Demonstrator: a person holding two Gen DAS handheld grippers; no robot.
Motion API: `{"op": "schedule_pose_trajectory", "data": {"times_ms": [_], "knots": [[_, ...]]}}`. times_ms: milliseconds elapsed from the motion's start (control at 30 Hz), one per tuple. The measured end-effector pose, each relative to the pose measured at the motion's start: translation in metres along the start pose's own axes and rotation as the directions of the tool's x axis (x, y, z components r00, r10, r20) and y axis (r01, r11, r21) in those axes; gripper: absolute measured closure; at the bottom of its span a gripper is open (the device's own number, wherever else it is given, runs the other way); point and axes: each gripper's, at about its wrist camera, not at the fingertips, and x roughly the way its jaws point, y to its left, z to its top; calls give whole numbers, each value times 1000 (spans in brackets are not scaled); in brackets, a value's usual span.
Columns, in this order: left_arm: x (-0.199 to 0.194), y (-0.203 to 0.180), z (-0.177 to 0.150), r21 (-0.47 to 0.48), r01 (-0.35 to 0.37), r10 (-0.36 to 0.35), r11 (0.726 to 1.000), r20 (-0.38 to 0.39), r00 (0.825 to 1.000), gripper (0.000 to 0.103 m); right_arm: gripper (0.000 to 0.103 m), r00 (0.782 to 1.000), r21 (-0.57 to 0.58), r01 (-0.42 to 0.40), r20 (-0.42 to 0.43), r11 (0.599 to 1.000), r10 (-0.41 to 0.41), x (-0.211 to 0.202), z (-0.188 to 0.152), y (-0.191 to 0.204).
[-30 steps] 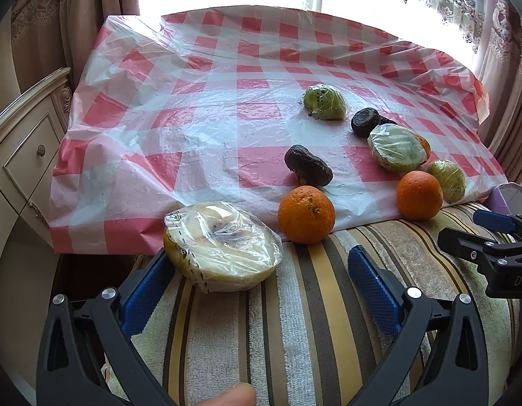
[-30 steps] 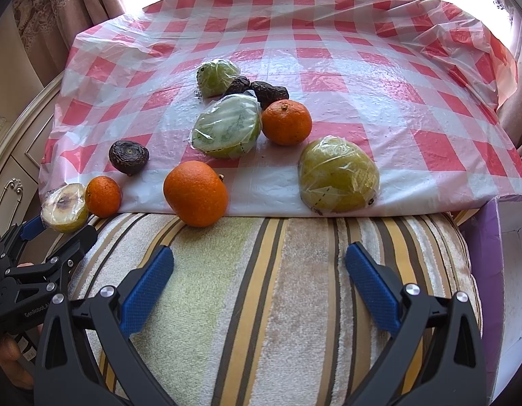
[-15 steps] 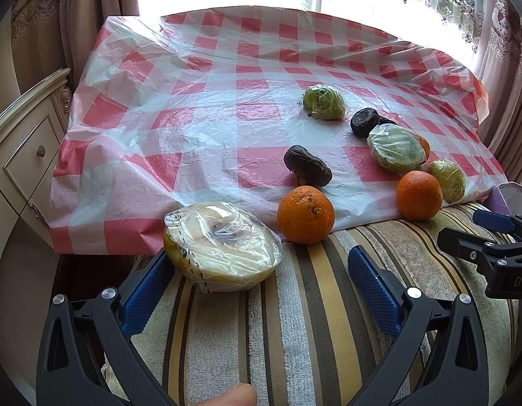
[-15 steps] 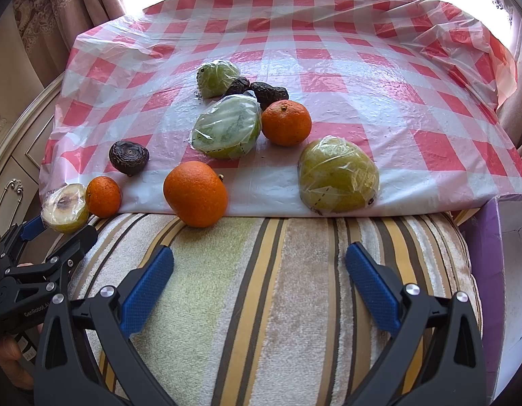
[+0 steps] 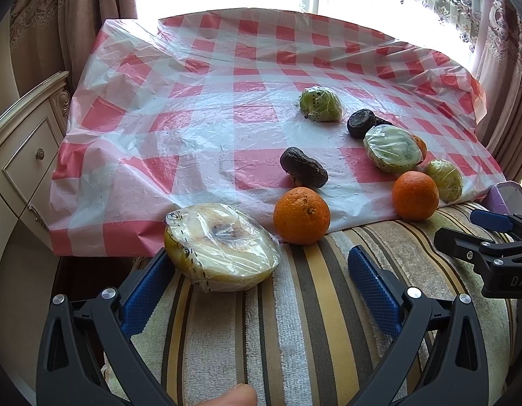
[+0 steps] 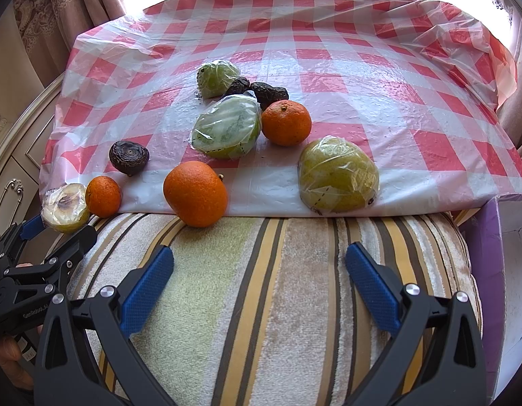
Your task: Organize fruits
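Fruit lies on a red-checked plastic sheet (image 5: 193,108) and the striped towel (image 5: 294,304) in front of it. My left gripper (image 5: 257,272) is open; a plastic-wrapped cut fruit (image 5: 223,247) rests against its left finger, an orange (image 5: 301,215) just beyond. In the right wrist view my right gripper (image 6: 257,270) is open above the towel (image 6: 261,287), empty. Ahead lie a large orange (image 6: 195,193), a wrapped green fruit (image 6: 338,174), a wrapped green half (image 6: 227,128), a mandarin (image 6: 286,122), dark wrinkled fruits (image 6: 128,157) and a small orange (image 6: 103,196).
A cream cabinet with drawers (image 5: 21,149) stands left of the table. A purple box (image 6: 491,270) sits at the right edge. Curtains (image 5: 58,17) and a bright window are behind. The sheet's far half is bare. A fingertip (image 5: 234,396) shows at the bottom of the left view.
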Motion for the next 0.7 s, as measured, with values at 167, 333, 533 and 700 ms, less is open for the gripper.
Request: {"op": "schedule_pose_trajectory", "data": {"times_ms": [167, 333, 533, 700], "knots": [[0, 0, -1, 1, -1, 1, 1000, 1, 1000, 4, 1, 1000, 0, 0, 0, 1000, 0, 0, 0, 0], [-1, -1, -2, 1, 0, 0, 1000, 1, 1000, 4, 1, 1000, 0, 0, 1, 1000, 0, 0, 0, 0], [-1, -1, -2, 0, 1, -1, 1000, 1, 1000, 4, 1, 1000, 0, 0, 1, 1000, 0, 0, 0, 1], [-3, 0, -3, -9, 28, -28, 1000, -3, 1000, 4, 1, 1000, 1, -1, 2, 1000, 1, 0, 0, 2]]}}
